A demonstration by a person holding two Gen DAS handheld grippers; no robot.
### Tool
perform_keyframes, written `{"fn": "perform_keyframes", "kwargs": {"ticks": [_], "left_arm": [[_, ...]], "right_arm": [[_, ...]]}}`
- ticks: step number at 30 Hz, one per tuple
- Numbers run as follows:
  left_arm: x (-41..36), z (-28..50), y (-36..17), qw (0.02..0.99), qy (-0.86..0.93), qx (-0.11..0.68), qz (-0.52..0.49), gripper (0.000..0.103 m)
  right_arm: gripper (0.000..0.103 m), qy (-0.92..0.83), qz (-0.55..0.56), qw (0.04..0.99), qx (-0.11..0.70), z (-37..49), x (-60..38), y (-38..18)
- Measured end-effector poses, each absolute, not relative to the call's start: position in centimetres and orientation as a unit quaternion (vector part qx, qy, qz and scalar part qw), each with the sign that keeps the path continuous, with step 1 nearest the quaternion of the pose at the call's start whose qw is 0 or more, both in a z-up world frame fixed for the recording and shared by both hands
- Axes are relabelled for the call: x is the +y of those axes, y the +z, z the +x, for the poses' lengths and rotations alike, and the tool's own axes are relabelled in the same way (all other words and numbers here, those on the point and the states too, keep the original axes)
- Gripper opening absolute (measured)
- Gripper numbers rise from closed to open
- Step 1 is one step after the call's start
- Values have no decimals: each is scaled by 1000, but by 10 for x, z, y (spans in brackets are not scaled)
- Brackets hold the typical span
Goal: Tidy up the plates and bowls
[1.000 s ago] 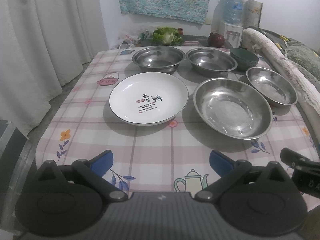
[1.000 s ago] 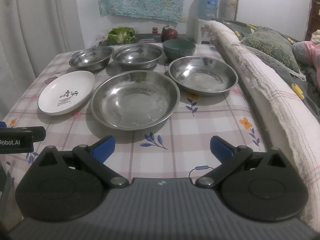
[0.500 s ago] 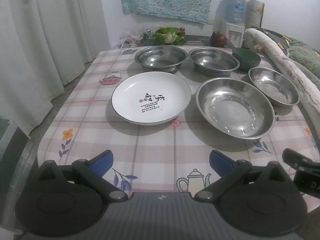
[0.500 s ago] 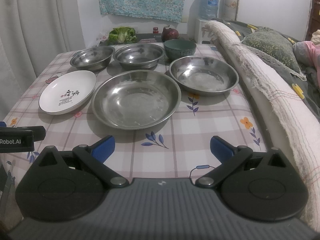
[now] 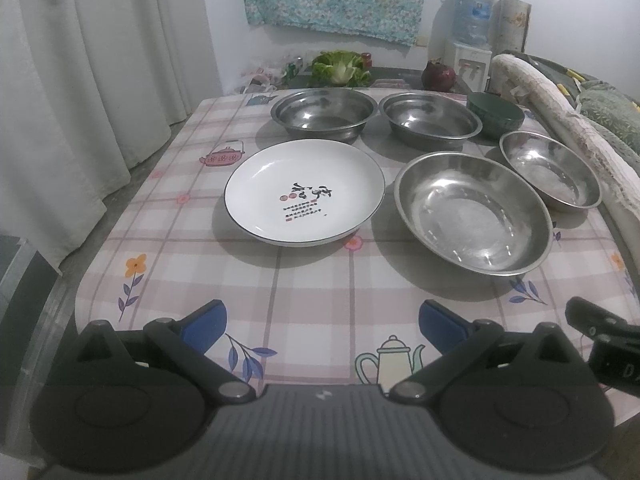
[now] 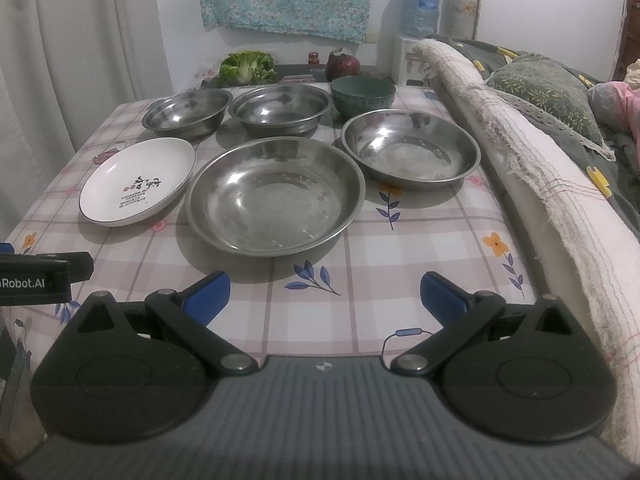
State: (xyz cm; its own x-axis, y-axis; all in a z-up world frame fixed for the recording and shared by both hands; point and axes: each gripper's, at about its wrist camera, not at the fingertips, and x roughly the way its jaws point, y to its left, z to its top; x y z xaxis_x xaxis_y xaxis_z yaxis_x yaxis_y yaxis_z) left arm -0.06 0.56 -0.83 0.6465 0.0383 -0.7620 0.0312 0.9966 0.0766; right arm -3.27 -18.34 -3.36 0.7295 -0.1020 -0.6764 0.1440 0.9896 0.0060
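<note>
Both tools hovered over the counter's (image 5: pixel 312 292) near edge: the left tool (image 5: pixel 322 322) and the right tool (image 6: pixel 325 294) each had blue-tipped fingers spread wide, gripping nothing. On the checked cloth a white plate (image 5: pixel 304 192) lay beside a large steel dish (image 5: pixel 472 210), with a smaller steel dish (image 5: pixel 550 170) to its right. Behind them stood two steel bowls (image 5: pixel 323 111) (image 5: pixel 430 120) and a green bowl (image 5: pixel 496 114), all apart.
</note>
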Motion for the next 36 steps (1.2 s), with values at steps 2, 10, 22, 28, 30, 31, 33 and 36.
{"fn": "perform_keyframes", "kwargs": {"ticks": [2,10,22,28,30,31,33,36], "left_arm": [[6,-1,-8,906,2,421,41,103],[6,-1,-10,906,3,422,41,103],[7,0,-11,905,3,423,40,103],[7,0,-11,905,3,423,40,103],[7,0,-11,905,3,423,40,103],[7,0,-11,905,3,423,40,103],[8,0,-11,905,3,424,40,103],[9,1,-12,905,4,424,41,103]], "right_arm": [[102,-66,29,929,362,-32,-184,-34],[102,-66,28,929,363,-33,-183,-35],[102,-66,28,928,365,-33,-183,-36],[102,-66,28,928,364,-32,-183,-36],[102,-67,28,928,364,-33,-182,-36],[102,-66,29,928,364,-32,-183,-36],[102,-65,28,929,363,-32,-183,-37],[102,-65,23,931,359,-31,-184,-36]]}}
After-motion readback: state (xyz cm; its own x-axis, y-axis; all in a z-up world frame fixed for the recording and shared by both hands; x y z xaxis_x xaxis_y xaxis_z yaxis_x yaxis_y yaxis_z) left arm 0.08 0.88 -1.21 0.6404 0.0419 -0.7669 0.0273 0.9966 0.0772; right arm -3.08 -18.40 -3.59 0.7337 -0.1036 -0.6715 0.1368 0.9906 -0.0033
